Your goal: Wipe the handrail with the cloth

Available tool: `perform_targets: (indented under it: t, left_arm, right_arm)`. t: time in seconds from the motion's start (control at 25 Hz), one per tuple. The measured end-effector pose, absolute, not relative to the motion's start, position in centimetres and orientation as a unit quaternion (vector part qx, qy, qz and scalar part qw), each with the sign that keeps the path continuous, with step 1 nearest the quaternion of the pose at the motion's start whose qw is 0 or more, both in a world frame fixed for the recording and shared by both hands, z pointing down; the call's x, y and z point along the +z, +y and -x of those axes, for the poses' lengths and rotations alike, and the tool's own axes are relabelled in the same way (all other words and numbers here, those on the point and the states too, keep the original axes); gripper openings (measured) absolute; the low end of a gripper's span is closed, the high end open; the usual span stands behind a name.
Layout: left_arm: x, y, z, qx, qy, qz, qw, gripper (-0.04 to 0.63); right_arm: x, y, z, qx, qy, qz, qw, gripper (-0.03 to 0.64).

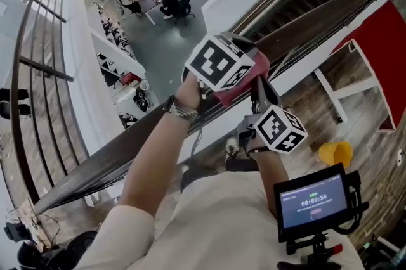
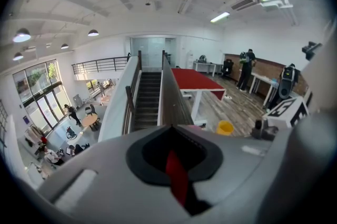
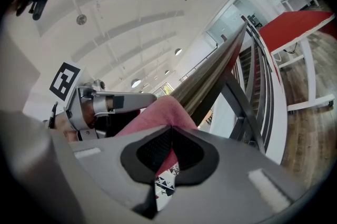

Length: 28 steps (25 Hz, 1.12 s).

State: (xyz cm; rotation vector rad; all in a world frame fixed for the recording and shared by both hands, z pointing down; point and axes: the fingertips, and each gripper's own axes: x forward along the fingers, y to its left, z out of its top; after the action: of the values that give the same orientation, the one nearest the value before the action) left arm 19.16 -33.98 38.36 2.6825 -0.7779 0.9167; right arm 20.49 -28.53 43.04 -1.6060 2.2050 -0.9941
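**A:** Starting with the head view: are any containers showing?

**B:** One. A yellow bucket [image 1: 335, 153] is standing on the wooden floor [image 1: 374, 135], on the near side of the white legs of the red table [image 1: 388, 40]. Its contents cannot be made out.

**A:** And the cloth?

**B:** The cloth [image 1: 247, 82] is pinkish red and bunched into a soft lump. It is sitting on the top edge of the handrail [image 1: 127, 151], a dark wooden rail running diagonally above a drop to a lower floor. The left gripper [image 1: 246, 54] is reaching over the cloth from above. The right gripper [image 1: 260, 90] is pointing up into it from the near side of the rail.

**A:** What is the left gripper view showing?

**B:** The left gripper's fingers are pressing together and pinching a narrow red strip of the cloth [image 2: 177, 178]. Beyond them the handrail [image 2: 169, 97] is running straight away. The yellow bucket [image 2: 225, 127] is standing on the floor to the right of the rail, and its inside cannot be seen here either.

**A:** And the right gripper view?

**B:** The right gripper's fingers are also pressing together, pinching a fold of the cloth [image 3: 158, 115]. The cloth is bulging pink above the jaws and lying against the handrail [image 3: 210, 73], which is rising towards the upper right. The left gripper is showing at the cloth's far side.
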Motion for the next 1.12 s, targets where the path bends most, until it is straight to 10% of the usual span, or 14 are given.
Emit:
perform_targets:
  t: [1.12]
  left_arm:
    - [39.19,-33.50,-19.70,0.321,-0.258,-0.906,0.099,0.006]
  right_arm:
    - [43.44,-28.46,-20.82,-0.339,0.752,0.555,0.110,-0.005]
